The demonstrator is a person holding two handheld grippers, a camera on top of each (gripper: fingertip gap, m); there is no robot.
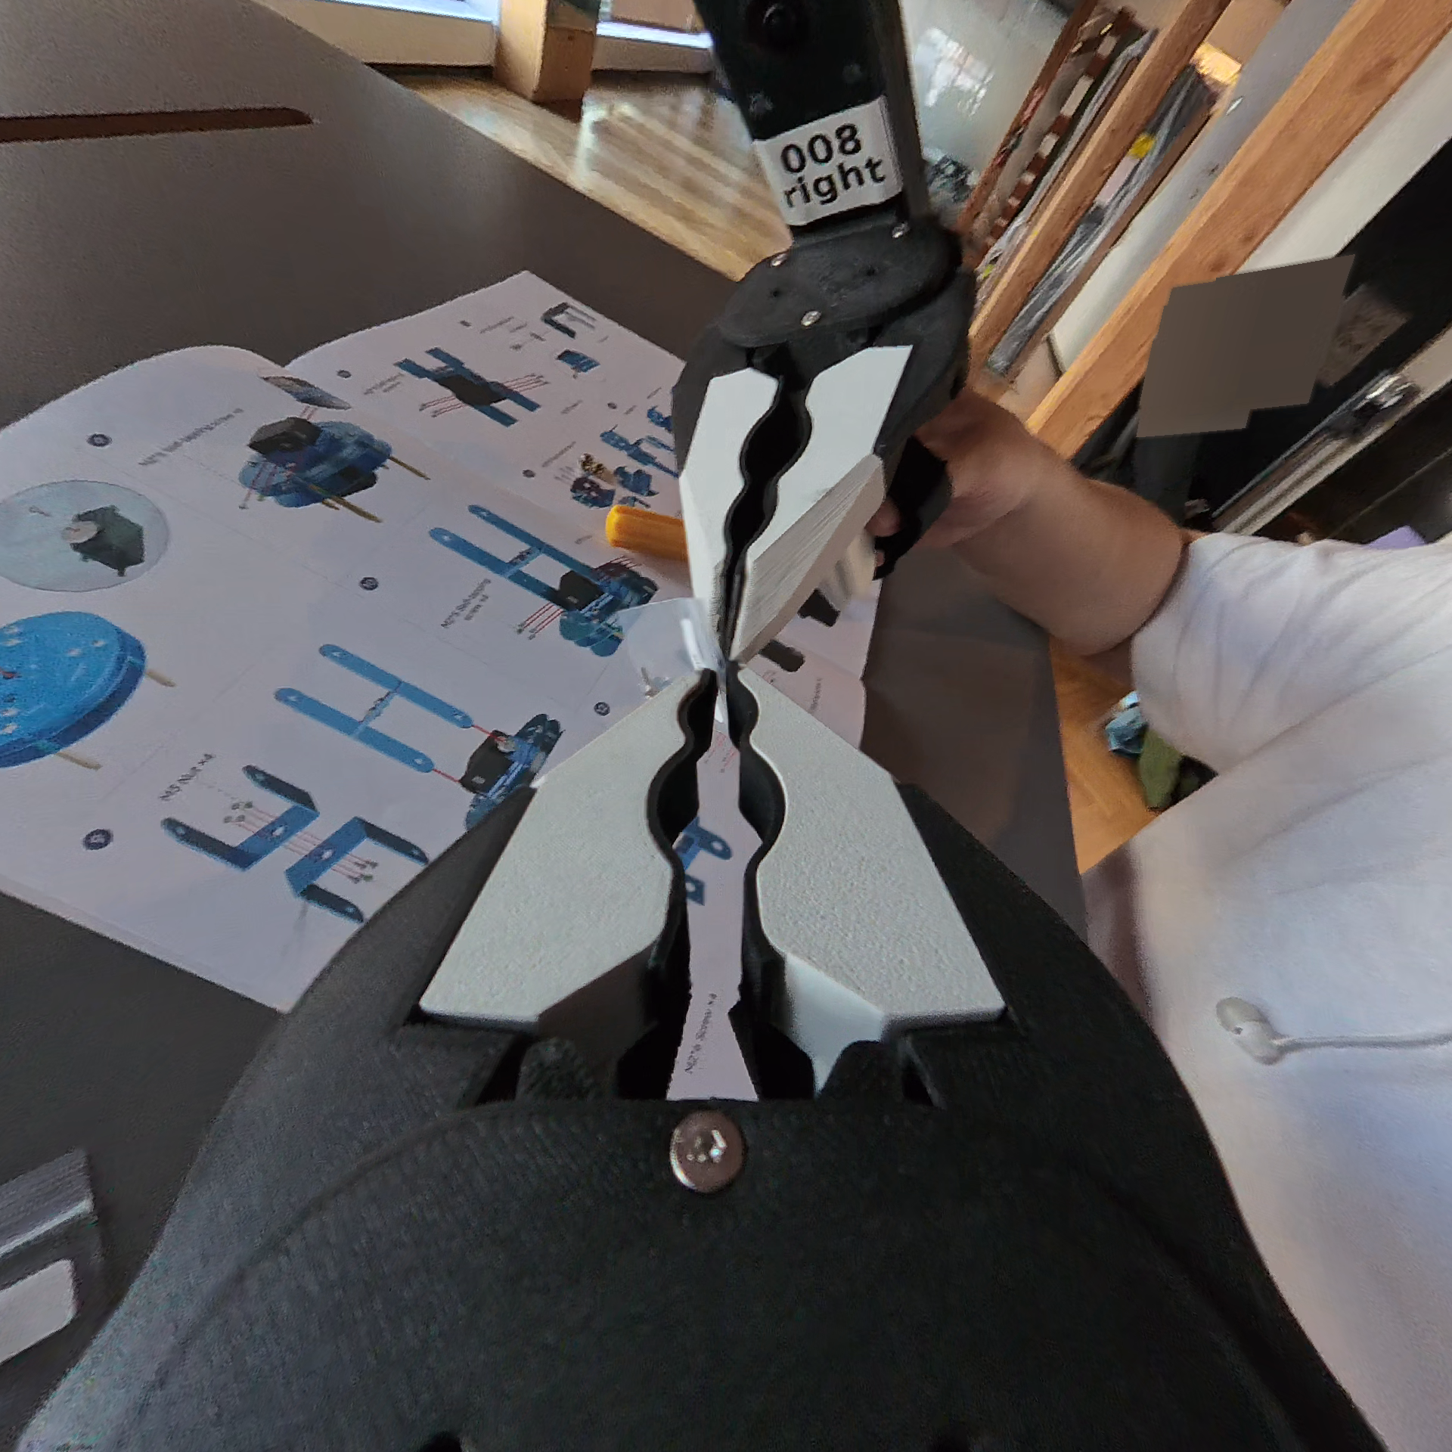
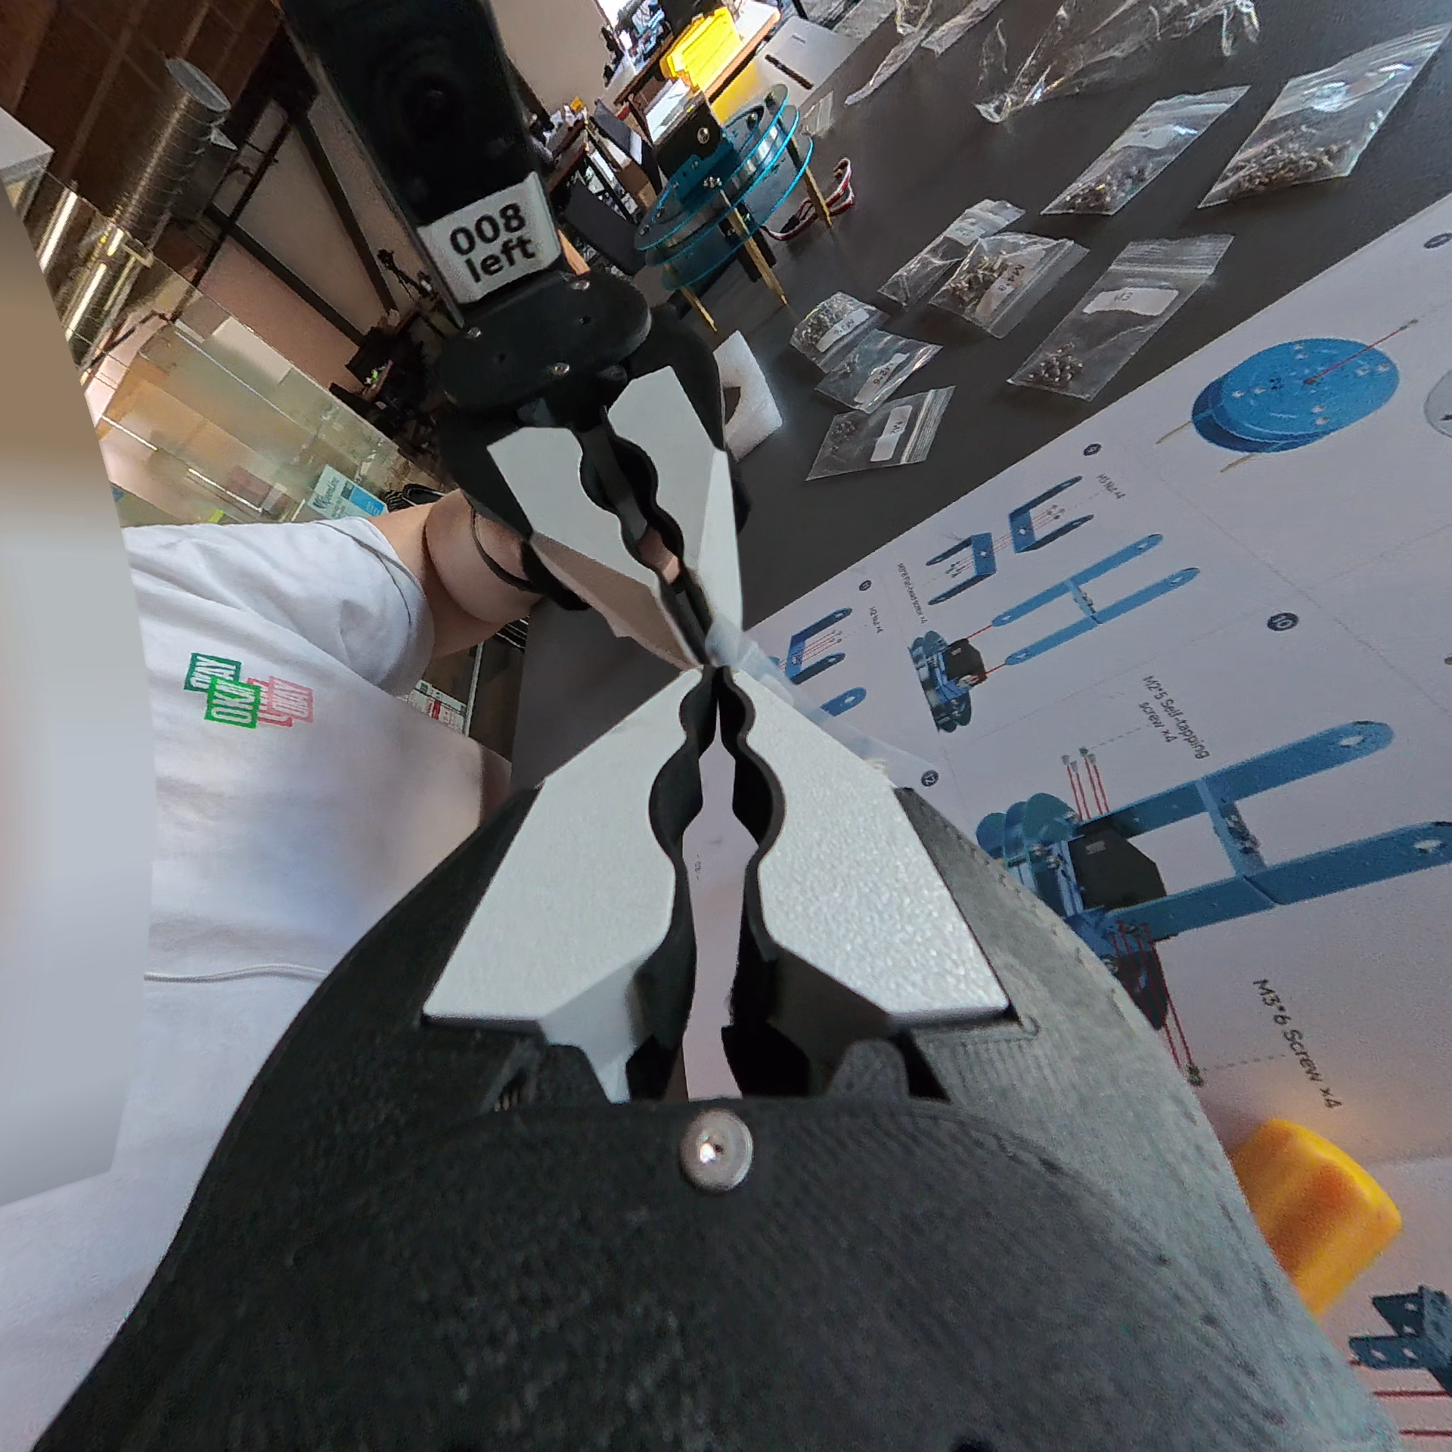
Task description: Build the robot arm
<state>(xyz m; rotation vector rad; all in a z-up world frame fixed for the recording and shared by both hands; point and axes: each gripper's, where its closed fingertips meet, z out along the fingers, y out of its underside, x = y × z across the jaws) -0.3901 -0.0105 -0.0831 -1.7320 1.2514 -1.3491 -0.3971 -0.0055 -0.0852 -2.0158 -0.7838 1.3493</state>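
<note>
My left gripper [image 1: 719, 685] and my right gripper [image 1: 727, 654] meet tip to tip above a printed instruction sheet [image 1: 236, 628]. Both are shut on the same small clear plastic bag [image 1: 668, 638], which has a white label and sticks out to the left of the tips. In the right wrist view my right gripper [image 2: 719, 685] is shut and faces my left gripper [image 2: 703, 658]. There the bag [image 2: 735, 648] shows only as a pale sliver at the tips. What the bag holds is hidden.
A yellow tool handle [image 1: 640, 530] lies on the sheet and also shows in the right wrist view [image 2: 1312, 1202]. Several clear bags of small hardware [image 2: 1131, 314], a white foam piece [image 2: 746, 401] and a blue round assembly [image 2: 723, 181] sit on the dark table [image 2: 982, 440]. A person in a white shirt [image 1: 1296, 786] holds the grippers. The grippers are tip to tip, or close to it. Both grippers' tips are roughly 35 cm from the blue round assembly [image 2: 723, 181].
</note>
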